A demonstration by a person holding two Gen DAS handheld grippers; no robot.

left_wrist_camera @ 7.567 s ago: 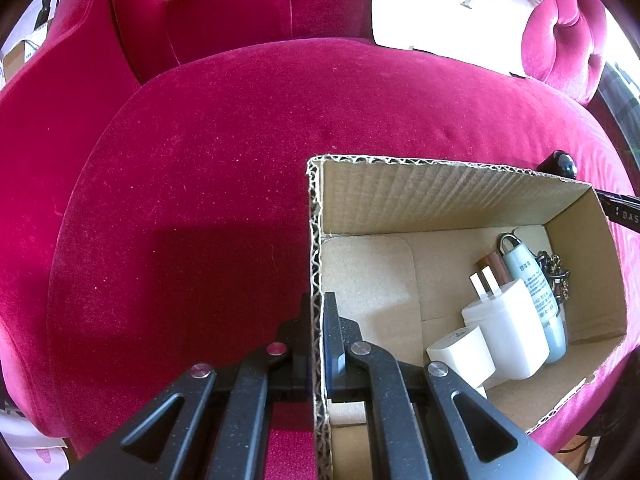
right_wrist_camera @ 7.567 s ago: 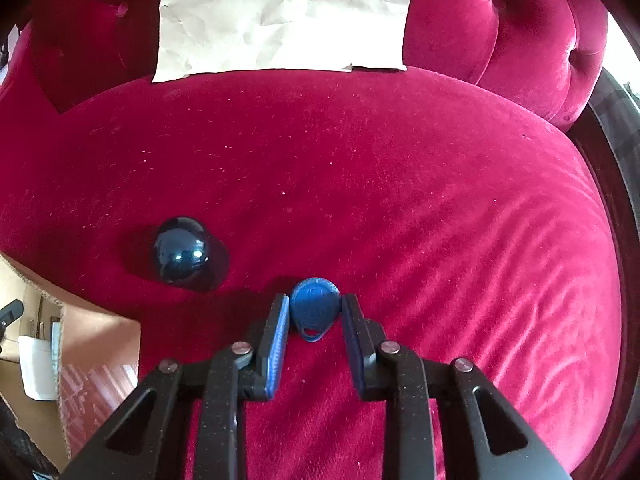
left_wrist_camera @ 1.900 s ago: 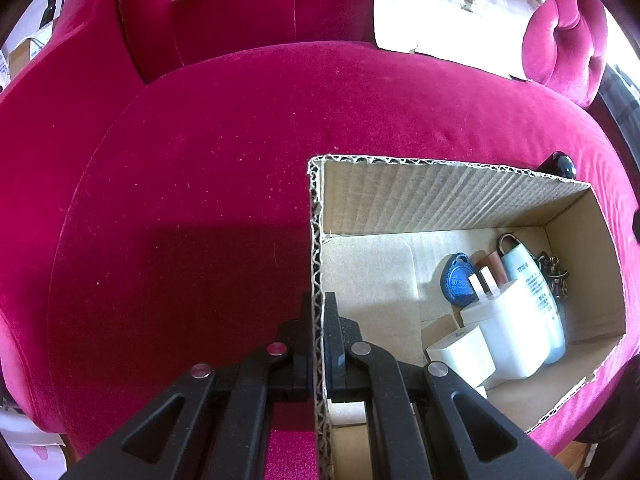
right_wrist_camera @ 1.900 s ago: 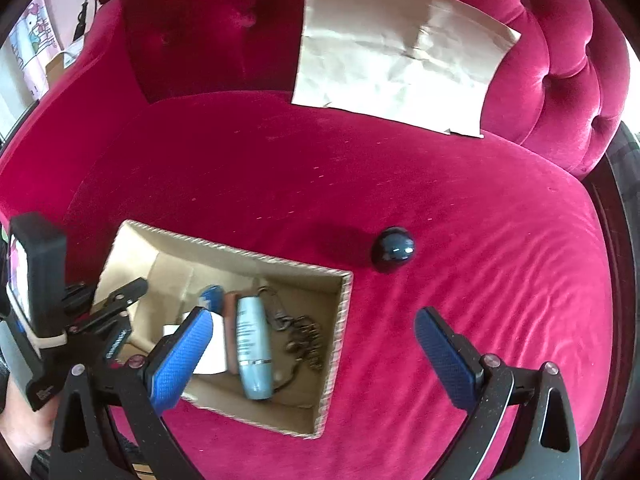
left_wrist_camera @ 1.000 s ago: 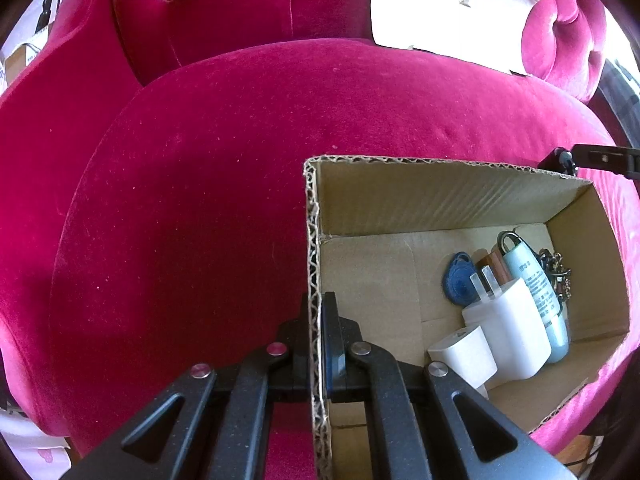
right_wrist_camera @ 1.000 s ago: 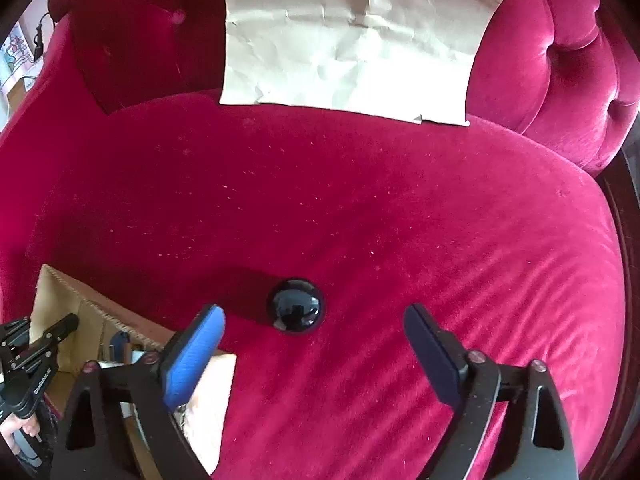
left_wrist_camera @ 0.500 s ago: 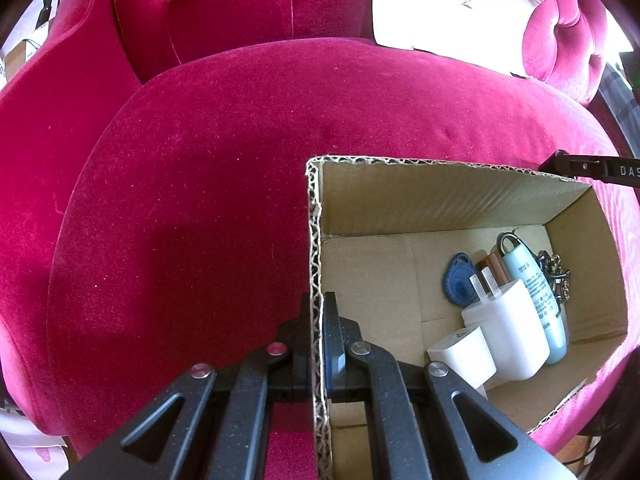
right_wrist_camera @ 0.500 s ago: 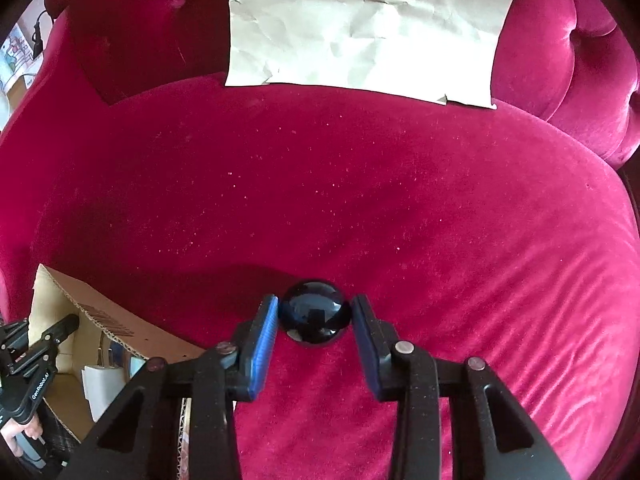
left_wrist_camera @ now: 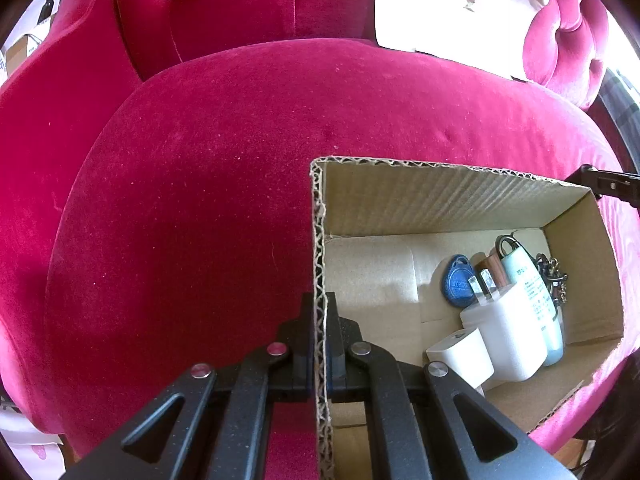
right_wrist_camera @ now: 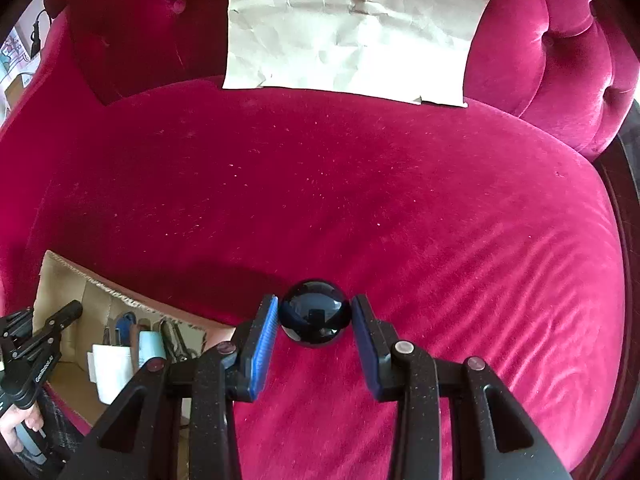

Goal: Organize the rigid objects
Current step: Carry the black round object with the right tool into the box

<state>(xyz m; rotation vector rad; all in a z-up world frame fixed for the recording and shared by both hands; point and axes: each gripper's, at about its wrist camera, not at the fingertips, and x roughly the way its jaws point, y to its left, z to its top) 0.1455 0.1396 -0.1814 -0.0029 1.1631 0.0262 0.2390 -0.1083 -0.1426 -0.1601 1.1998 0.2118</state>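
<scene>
On the red velvet seat cushion (right_wrist_camera: pixel 400 208), the right gripper (right_wrist_camera: pixel 314 320) closes its blue pads (right_wrist_camera: pixel 262 344) on a glossy black ball (right_wrist_camera: pixel 314 313); both pads sit against the ball's sides, the jaws narrowed to its width; whether the ball touches the cushion cannot be determined. The cardboard box (left_wrist_camera: pixel 440 196) stands on the cushion to the left of the ball, with its near corner just beside the right gripper's left finger. The left gripper (left_wrist_camera: pixel 320 344) is clamped on the box's near wall, one finger inside and one outside, jaws nearly fully closed. Inside the box, at its far end, lie a blue key fob (left_wrist_camera: pixel 458 278), a large white charger (left_wrist_camera: pixel 508 332), a small white charger (left_wrist_camera: pixel 460 354), a pale blue tube (left_wrist_camera: pixel 532 292), a brown stick-shaped item (left_wrist_camera: pixel 494 268) and a bunch of keys (left_wrist_camera: pixel 554 276); these items crowd together, touching. A crumpled paper sheet (right_wrist_camera: pixel 348 28) leans against the tufted backrest (right_wrist_camera: pixel 560 60), well apart from the ball.
</scene>
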